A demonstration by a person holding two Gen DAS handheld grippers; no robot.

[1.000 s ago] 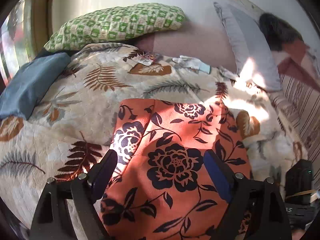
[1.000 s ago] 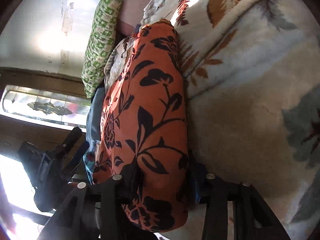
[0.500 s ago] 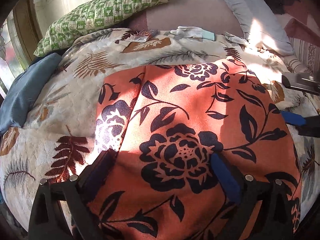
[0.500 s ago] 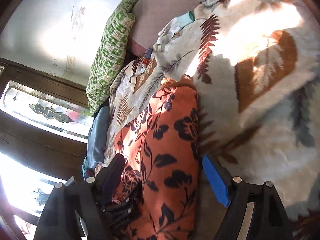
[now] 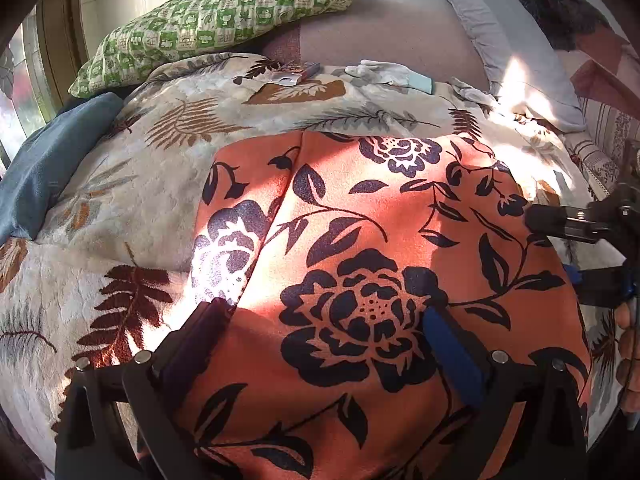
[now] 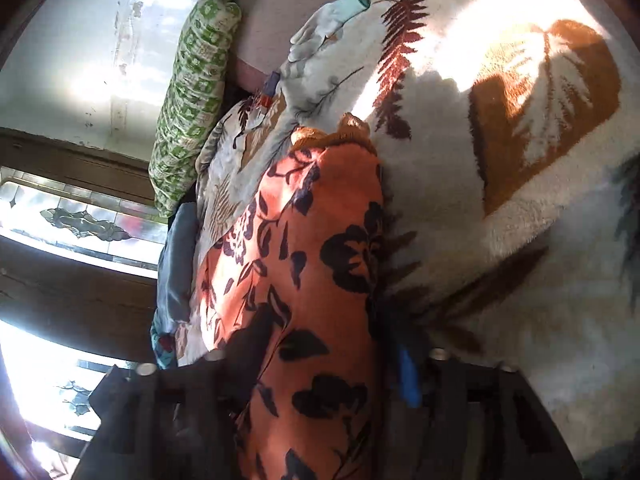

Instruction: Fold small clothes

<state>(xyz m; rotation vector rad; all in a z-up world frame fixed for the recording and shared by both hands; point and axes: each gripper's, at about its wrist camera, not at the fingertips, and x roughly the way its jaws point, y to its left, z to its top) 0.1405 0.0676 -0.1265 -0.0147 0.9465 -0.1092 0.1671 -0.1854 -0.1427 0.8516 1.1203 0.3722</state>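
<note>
A bed fills both views, covered by a cream plush blanket printed with brown and grey fern leaves (image 5: 120,216); a white wall and a stained-glass window (image 6: 80,220) bound it on one side. Along the head of the bed we see a green-and-white checked pillow (image 5: 216,20), a grey pillow (image 5: 512,52) and a folded blue cloth (image 5: 44,172).

At the centre of the blanket lies the task's thing, an orange garment with a dark navy flower-and-vine print (image 5: 360,260), spread nearly flat, with one lengthwise fold line running from its far edge towards the near left.

The left gripper (image 5: 320,344) hovers over the garment's near portion, jaws released and spread wide; the cloth passes beneath them, and we see no pinch. The right gripper (image 6: 328,364) sits at the garment's right edge, jaws closing with that edge between them. Blur keeps us from saying whether the pads already press the cloth.

Smaller items, a pale glove with a teal cuff (image 5: 388,74) and a small packet (image 5: 292,74), rest well apart near the head of the bed.

We judge the step in hand to be regrasping between folds. The next move calls for both jaws to pinch matching edges, lift together and carry one half squarely over the other.
</note>
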